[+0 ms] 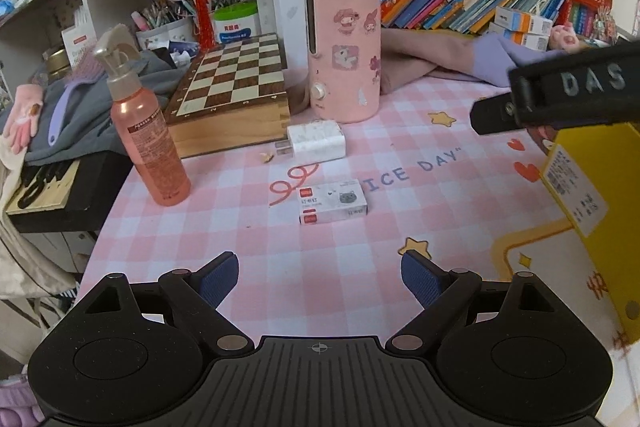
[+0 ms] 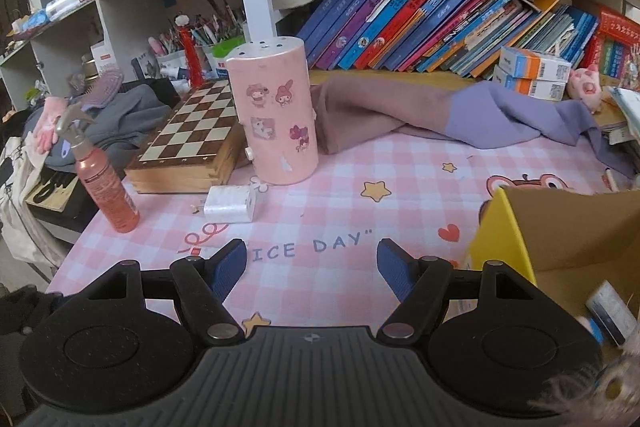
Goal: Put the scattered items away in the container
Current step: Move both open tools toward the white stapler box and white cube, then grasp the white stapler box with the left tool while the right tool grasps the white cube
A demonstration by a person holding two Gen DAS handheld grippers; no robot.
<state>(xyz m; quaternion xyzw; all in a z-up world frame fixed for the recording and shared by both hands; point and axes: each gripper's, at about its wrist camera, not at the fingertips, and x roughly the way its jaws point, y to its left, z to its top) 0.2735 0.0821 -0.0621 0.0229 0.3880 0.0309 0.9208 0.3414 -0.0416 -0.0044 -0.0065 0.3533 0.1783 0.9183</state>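
Pink checked mat [image 1: 320,259] lies bare between both wide, empty tongs [image 1: 320,281] [image 2: 312,269].

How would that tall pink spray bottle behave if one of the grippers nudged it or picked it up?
The pink spray bottle stands tall on a narrow base, so a push near its top would probably tip it. Its smooth, glossy, round body could slip between pads and roll once down. It looks like rigid plastic, so it should hold shape when squeezed.
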